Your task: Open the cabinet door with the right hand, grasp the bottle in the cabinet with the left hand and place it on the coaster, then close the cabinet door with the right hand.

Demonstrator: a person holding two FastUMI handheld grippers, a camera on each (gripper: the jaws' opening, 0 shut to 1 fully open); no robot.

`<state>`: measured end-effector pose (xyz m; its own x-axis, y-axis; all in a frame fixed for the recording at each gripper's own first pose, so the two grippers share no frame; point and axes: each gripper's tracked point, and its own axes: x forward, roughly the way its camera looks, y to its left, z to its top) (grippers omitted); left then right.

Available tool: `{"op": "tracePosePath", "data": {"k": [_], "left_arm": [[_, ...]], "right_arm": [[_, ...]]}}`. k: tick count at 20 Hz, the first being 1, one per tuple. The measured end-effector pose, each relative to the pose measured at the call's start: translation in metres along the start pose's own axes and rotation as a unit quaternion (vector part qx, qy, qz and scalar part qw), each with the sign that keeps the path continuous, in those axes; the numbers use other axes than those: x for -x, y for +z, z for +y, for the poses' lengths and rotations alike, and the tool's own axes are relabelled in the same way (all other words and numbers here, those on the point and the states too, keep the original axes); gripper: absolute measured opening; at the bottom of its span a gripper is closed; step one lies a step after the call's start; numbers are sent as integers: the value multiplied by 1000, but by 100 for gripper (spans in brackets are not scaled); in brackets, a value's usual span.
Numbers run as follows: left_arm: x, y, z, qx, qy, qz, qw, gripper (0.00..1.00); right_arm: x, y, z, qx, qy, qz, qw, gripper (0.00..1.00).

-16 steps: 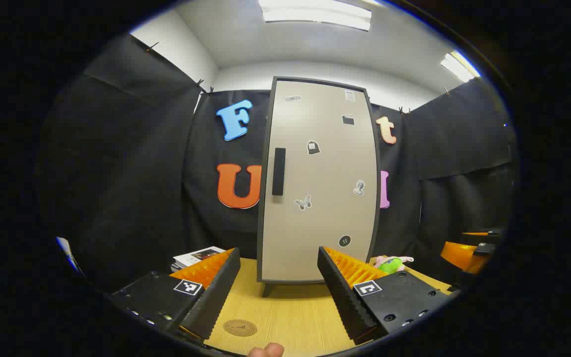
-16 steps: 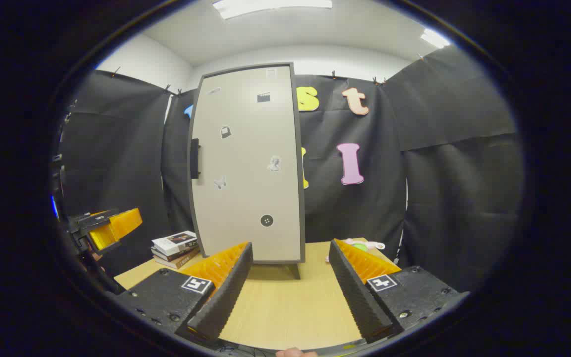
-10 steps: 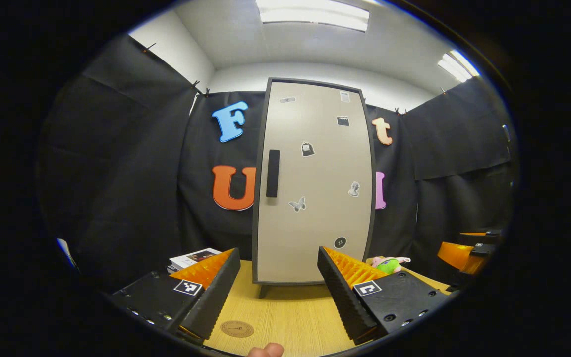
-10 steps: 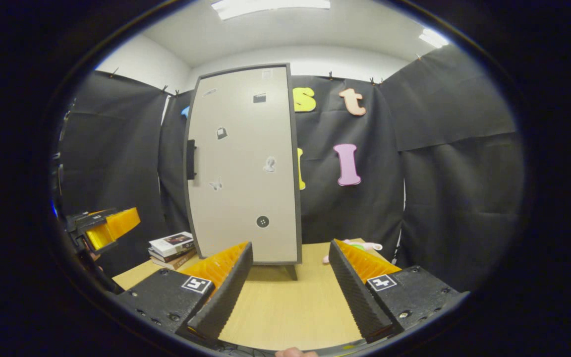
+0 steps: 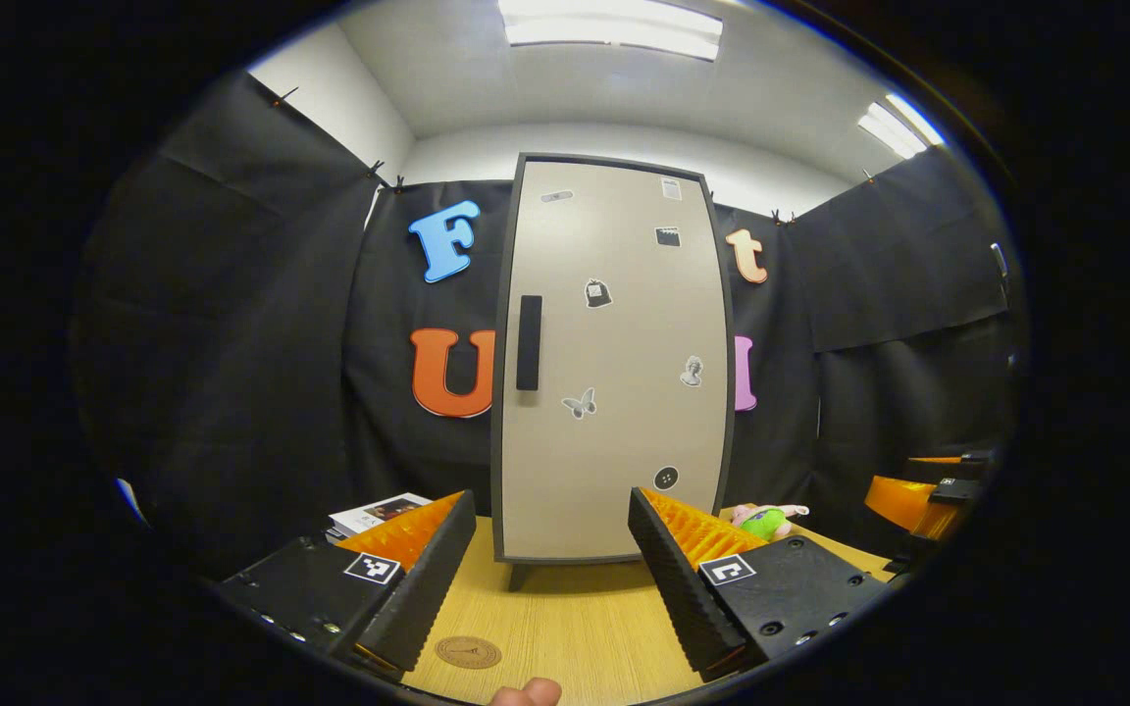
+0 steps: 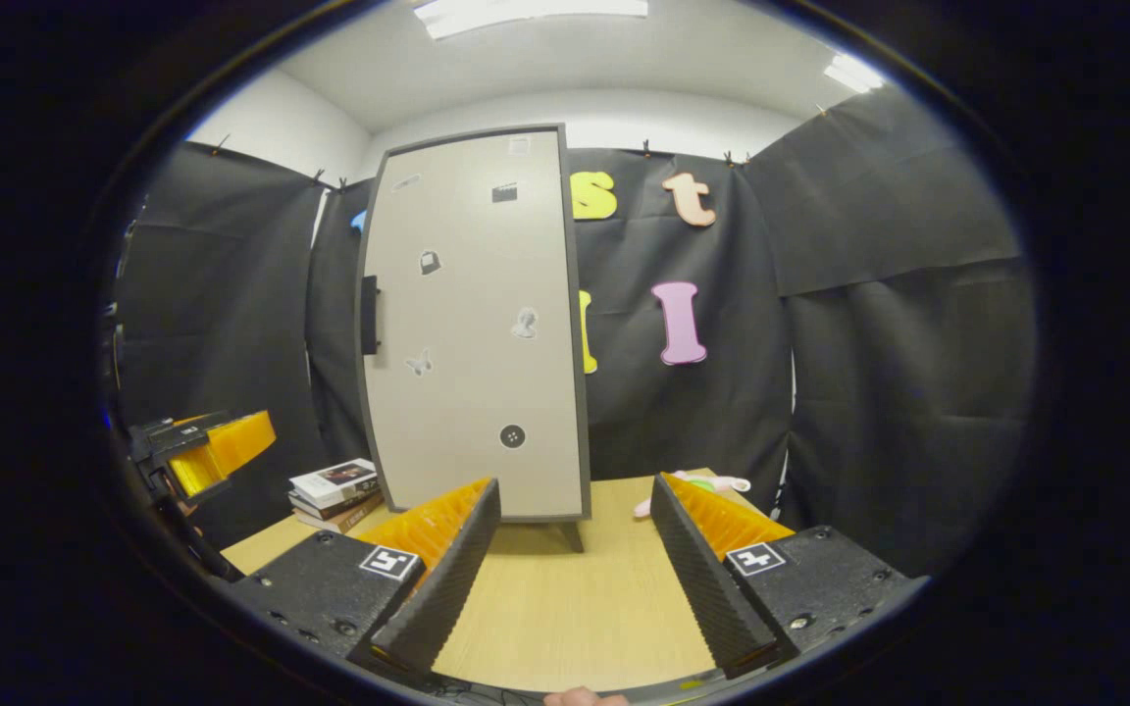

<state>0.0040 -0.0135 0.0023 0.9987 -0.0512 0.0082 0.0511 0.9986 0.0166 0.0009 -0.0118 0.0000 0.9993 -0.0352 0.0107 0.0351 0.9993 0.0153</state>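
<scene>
While cabinet (image 6: 472, 324) door stays shut at frame centre, we hold right hand-held gripper (image 6: 575, 549) agape and empty, aimed towards handle (image 6: 369, 314); left hand-held gripper (image 5: 550, 564) agape above coaster (image 5: 468, 652) on worktop (image 5: 575, 628); bottle presumably inside, unseen.

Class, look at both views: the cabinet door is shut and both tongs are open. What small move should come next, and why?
Probably the right tongs should go forward and left toward the handle. The door is shut, so the bottle stays hidden, and the handle sits on its left edge, well off from the open tongs.
</scene>
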Motion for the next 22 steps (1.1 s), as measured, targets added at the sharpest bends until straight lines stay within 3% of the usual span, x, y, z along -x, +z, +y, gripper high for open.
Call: {"op": "tracePosePath", "data": {"k": [1, 2, 4, 5, 10, 12, 13, 16, 18, 21, 22], "left_arm": [[-1, 0, 0, -1, 0, -1, 1000, 95], [0, 0, 0, -2, -1, 0, 1000, 95], [2, 0, 2, -3, 2, -2, 1000, 95], [3, 0, 1, -3, 1, -1, 1000, 95], [6, -2, 4, -3, 5, 2, 1000, 95], [10, -2, 5, -4, 6, 4, 1000, 95], [12, -3, 5, -4, 7, 5, 1000, 95], [17, -5, 7, -3, 11, 9, 1000, 95], [21, -8, 8, -6, 14, 14, 1000, 95], [25, -10, 8, -11, 15, 16, 1000, 95], [27, -10, 9, -11, 17, 17, 1000, 95]], "right_arm": [[0, 0, 0, 0, -1, 0, 1000, 99], [0, 1, 1, 1, -1, 0, 1000, 94], [0, 2, 2, 1, -1, -2, 1000, 99], [0, 2, 3, 4, 2, -1, 1000, 94], [-21, 14, 22, 16, 36, 1, 999, 99], [-36, 18, 36, 20, 58, 3, 998, 94], [-44, 23, 46, 22, 73, 3, 997, 99], [-69, 34, 82, 26, 122, 8, 992, 95], [-87, 46, 112, 29, 159, 9, 987, 99], [-123, 68, 150, 47, 189, -4, 981, 99], [-136, 75, 162, 50, 195, -8, 980, 94]]}}
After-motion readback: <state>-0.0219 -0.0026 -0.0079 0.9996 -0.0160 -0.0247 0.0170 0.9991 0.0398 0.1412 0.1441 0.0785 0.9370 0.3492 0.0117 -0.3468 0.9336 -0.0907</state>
